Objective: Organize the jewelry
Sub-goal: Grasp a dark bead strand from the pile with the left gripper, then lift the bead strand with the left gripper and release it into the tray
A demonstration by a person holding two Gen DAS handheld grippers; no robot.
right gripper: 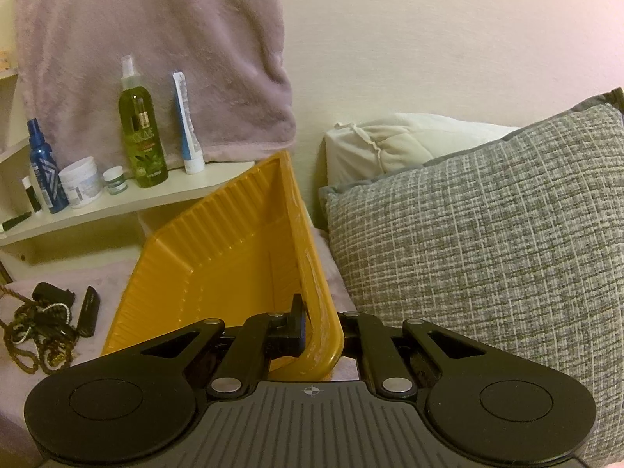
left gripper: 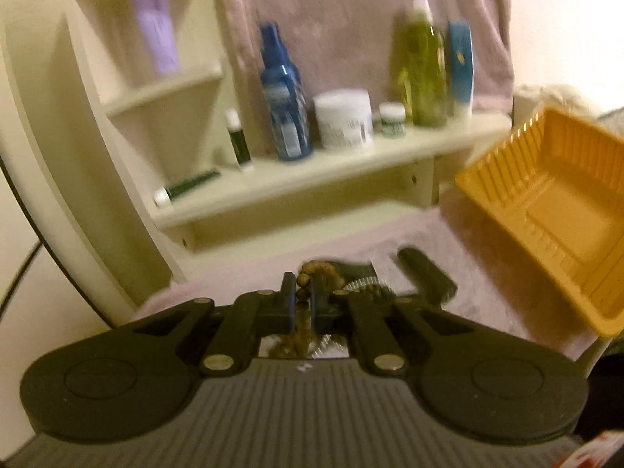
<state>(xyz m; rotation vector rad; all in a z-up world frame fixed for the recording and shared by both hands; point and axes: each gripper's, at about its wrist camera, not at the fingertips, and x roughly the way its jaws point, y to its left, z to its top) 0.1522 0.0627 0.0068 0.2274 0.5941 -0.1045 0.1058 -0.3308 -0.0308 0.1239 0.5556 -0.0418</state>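
My left gripper (left gripper: 301, 298) is shut on a brown beaded necklace (left gripper: 318, 271), whose strand hangs between and below the blue pads. Beneath it lies a tangle of jewelry with a pearl strand (left gripper: 360, 282); the pile also shows in the right wrist view (right gripper: 37, 331) at the far left on the pink cloth. My right gripper (right gripper: 312, 331) is shut on the rim of a yellow plastic tray (right gripper: 218, 257) and holds it tilted up off the cloth. The tray also shows at the right of the left wrist view (left gripper: 546, 210).
Black cases lie by the jewelry (left gripper: 427, 273) (right gripper: 87, 310). A white shelf (left gripper: 312, 179) carries a blue bottle (left gripper: 284, 93), a white jar (left gripper: 343, 119), a green bottle (right gripper: 142, 132) and tubes. A grey pillow (right gripper: 487, 241) stands at the right.
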